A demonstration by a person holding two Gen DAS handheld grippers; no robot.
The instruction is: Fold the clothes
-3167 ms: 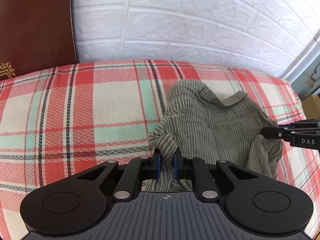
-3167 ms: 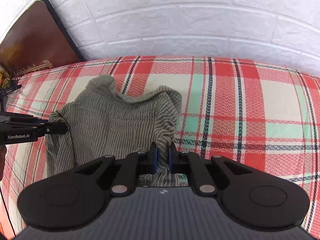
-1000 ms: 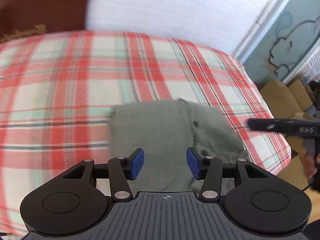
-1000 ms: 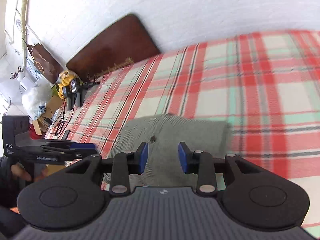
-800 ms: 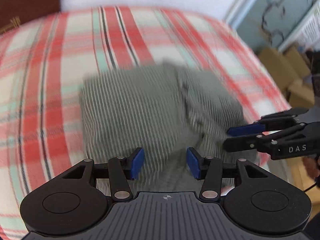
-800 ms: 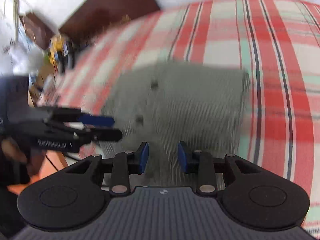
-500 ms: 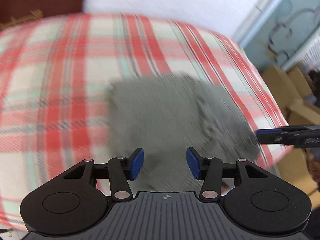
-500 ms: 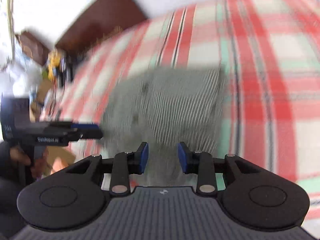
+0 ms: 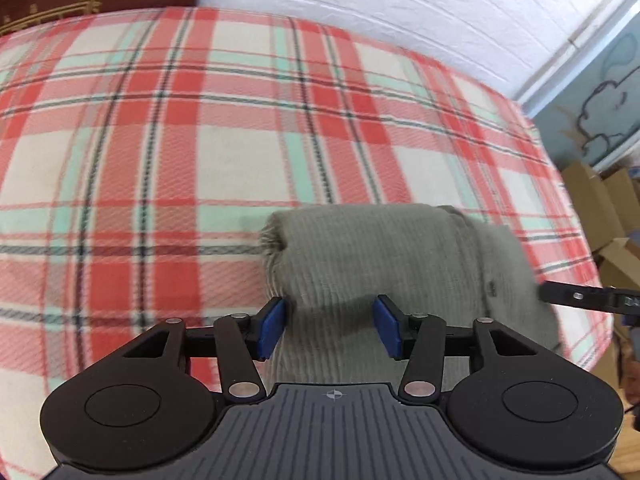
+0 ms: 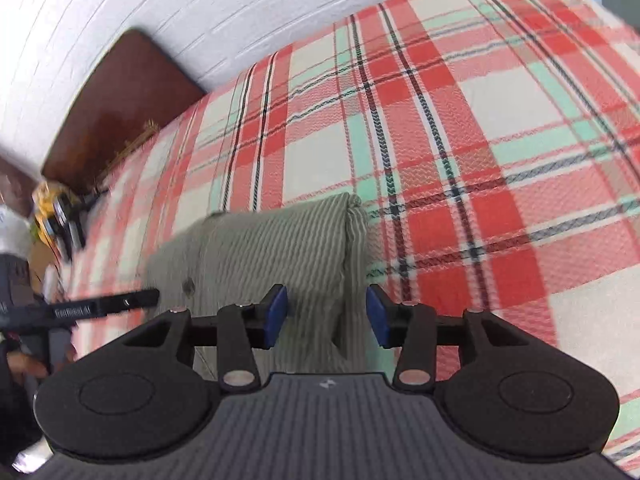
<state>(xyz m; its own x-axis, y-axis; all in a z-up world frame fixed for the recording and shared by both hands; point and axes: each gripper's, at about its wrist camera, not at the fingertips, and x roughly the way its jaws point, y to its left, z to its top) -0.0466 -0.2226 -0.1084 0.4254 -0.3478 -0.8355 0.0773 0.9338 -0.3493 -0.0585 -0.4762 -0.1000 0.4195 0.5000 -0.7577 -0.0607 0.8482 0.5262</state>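
A grey-green striped shirt [image 9: 384, 256] lies folded into a compact block on a bed covered with a red, mint and cream plaid blanket [image 9: 160, 152]. With the shirt as the landmark: it sits near the blanket's front edge, the broad plaid stretch runs beyond it toward a white brick-pattern wall [image 9: 400, 4], and a dark brown headboard [image 10: 116, 92] stands well apart from it at the bed's end. Cardboard boxes [image 9: 600, 200] stand on the floor past the shirt's right side in the left wrist view.

The left gripper [image 9: 330, 330] hangs over the shirt's near edge. Its 2 blue pads [image 9: 271, 328] stand apart with the striped cloth seen between them, and the jaws are closing; the pads do not press on the cloth, though whether they brush it cannot be told.

The right gripper [image 10: 326, 316] hangs over the shirt's other near corner, where the folded edge [image 10: 354, 240] forms a rounded ridge. Its 2 pads [image 10: 276, 314] are partly spread with cloth between them, gripping nothing.

In the right wrist view, the left gripper's fingers [image 10: 120, 302] point at the shirt's left edge beside a small button [image 10: 188, 286], and a hand [image 10: 24, 364] holds that tool. The view is motion-blurred there.
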